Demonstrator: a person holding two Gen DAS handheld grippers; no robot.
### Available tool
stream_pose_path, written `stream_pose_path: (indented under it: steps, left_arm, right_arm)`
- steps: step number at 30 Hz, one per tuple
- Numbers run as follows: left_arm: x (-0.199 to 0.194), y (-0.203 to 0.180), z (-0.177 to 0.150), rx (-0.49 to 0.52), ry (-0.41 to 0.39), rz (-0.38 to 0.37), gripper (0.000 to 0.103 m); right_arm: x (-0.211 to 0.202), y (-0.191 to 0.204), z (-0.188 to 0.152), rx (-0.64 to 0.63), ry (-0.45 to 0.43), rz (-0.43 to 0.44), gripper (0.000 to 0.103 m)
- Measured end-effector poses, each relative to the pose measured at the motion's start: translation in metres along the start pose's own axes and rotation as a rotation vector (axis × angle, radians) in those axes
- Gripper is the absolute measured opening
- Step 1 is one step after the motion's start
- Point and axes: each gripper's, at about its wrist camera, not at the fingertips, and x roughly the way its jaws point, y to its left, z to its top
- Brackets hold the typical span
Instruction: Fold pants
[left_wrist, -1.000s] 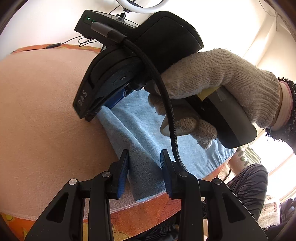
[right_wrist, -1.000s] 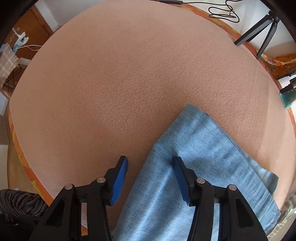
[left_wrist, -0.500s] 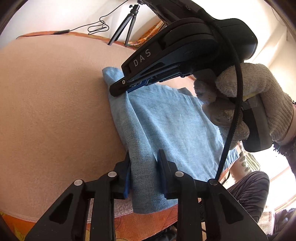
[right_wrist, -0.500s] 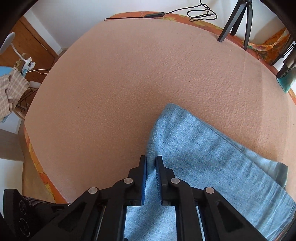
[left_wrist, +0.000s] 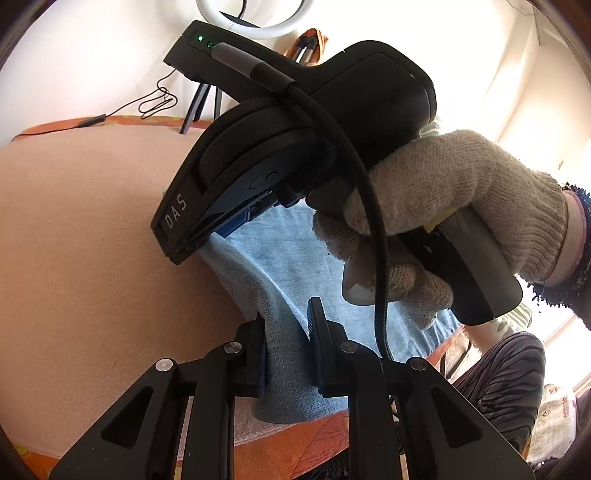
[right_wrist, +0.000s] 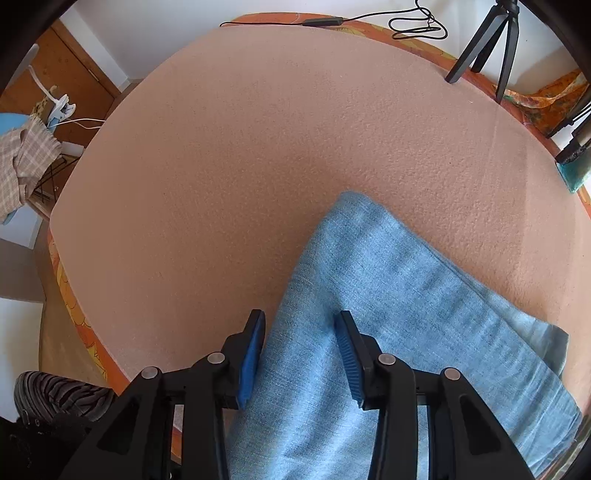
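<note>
Light blue denim pants (right_wrist: 406, 295) lie folded on the peach-covered table (right_wrist: 258, 147), near its front edge. My left gripper (left_wrist: 288, 332) is closing on a raised fold at the pants' (left_wrist: 280, 266) left edge, and the cloth fills the gap between its pads. My right gripper (right_wrist: 299, 339) points down over the pants' far corner. Its jaws are opening, and the blue pads stand apart on either side of the fabric's edge without pressing it. A gloved hand (left_wrist: 443, 206) holds the right gripper (left_wrist: 195, 243) just above the cloth in the left wrist view.
A black tripod (right_wrist: 480, 48) and a loose cable (right_wrist: 332, 22) sit at the table's far edge. An orange patterned cloth (left_wrist: 295, 443) shows along the near rim. The person's striped trouser leg (left_wrist: 509, 376) is beside the table. A wooden door and hanging checked cloth (right_wrist: 26, 158) are to the left.
My left jaws narrowed onto the fold of the pants. My right jaws pinched nearly shut on the cloth's edge half a second ago and have since spread apart.
</note>
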Motion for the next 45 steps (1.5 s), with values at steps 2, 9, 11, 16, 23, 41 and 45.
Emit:
stream_pose_path:
  steps: [2,9,11,16,23,41,45]
  left_arm:
    - [0.001,-0.003,0.002,-0.002,-0.002,-0.011,0.016]
    - [0.001,-0.021,0.012,0.015,-0.023,-0.091,0.016]
    - [0.003,-0.031,0.017,0.034,-0.028,-0.118,0.015]
    - [0.019,-0.061,0.024,0.087,-0.017,-0.168,0.015]
    - [0.038,-0.101,0.035,0.186,-0.008,-0.216,0.012]
    - [0.06,-0.133,0.042,0.237,0.035,-0.269,0.012]
    - [0.054,-0.138,0.042,0.266,0.048,-0.276,0.022]
  right_arm:
    - [-0.003,-0.007,-0.003,0.004,-0.031,0.01,0.024]
    - [-0.041,-0.062,-0.035,0.151,-0.23,0.168,0.009]
    - [-0.056,-0.076,-0.051,0.186,-0.318,0.197,0.008]
    - [-0.074,-0.121,-0.09,0.349,-0.459,0.299,0.006]
    - [-0.101,-0.161,-0.125,0.406,-0.527,0.269,0.004]
    - [-0.117,-0.204,-0.181,0.501,-0.614,0.223,0.001]
    - [-0.117,-0.221,-0.195,0.535,-0.618,0.197,0.001]
